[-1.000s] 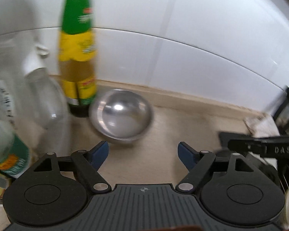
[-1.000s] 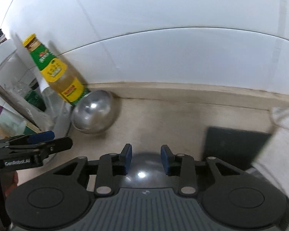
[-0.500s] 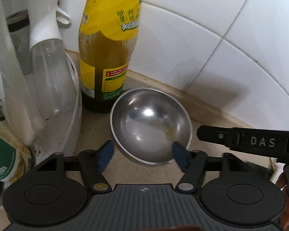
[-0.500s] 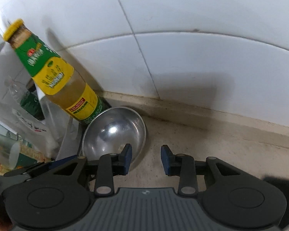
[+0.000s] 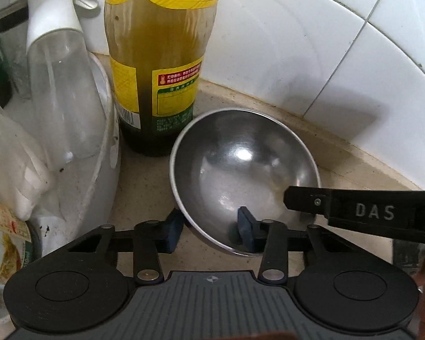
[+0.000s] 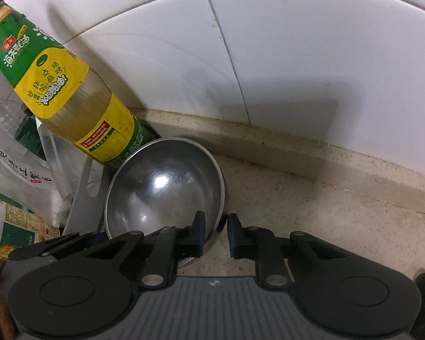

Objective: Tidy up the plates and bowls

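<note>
A steel bowl (image 5: pixel 240 167) stands upright on the beige counter, against a tall bottle in the corner. My left gripper (image 5: pixel 210 233) straddles its near left rim, one pad outside and one inside. Its jaws are closing, with gaps still showing on both sides of the wall. In the right wrist view the steel bowl (image 6: pixel 161 189) has my right gripper (image 6: pixel 216 235) over its near right rim. Those jaws are closing too, one pad inside and one outside, and the wall nearly fills the space between them. The right gripper's black side (image 5: pixel 359 212) reaches in over the bowl.
A yellow-labelled bottle (image 5: pixel 155 85) stands behind the bowl, touching it. Left of it a white bin (image 5: pixel 104 170) holds a clear spray bottle (image 5: pixel 62 99) and packets. White tiled walls (image 6: pixel 297 70) close off the back. Bare counter (image 6: pixel 325 212) lies to the right.
Both grippers came down and in onto the bowl from opposite sides. The left jaws narrowed around the near left rim. The right jaws narrowed over the right rim.
</note>
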Available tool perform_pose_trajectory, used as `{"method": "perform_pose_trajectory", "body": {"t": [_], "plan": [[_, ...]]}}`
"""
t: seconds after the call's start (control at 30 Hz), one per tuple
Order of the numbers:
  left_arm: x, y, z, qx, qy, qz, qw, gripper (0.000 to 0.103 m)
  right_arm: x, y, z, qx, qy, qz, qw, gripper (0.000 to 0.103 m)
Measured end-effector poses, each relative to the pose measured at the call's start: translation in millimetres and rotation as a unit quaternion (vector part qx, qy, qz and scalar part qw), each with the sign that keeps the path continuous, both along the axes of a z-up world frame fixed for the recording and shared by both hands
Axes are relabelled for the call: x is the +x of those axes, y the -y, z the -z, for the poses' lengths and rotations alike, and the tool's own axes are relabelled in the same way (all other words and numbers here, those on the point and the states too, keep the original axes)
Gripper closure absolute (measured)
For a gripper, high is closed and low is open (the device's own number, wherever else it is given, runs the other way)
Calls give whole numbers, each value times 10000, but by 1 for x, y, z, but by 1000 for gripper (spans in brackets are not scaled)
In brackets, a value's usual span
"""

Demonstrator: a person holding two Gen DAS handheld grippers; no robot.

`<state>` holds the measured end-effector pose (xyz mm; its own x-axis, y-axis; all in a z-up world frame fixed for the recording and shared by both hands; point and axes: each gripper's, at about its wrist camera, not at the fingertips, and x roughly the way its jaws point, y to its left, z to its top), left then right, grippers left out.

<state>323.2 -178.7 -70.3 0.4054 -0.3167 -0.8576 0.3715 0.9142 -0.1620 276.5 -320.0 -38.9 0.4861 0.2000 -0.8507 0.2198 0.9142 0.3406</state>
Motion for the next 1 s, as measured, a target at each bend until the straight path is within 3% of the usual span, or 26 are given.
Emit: {"method": "perform_pose_trajectory", "body": {"t": [0.13,0.47,1.0], "plan": [[-5,-4,-5,-11,15,67,10000,67,-5,4,4,115,-30,91,9999,89],[-24,-12,-33,-129,321,392,9986,67,-32,13,-29,320,300,245,9987,89],[-110,0,-83,-512,444,1461,9869,66,-147,25,-82,147,466,714,9963,89]]}}
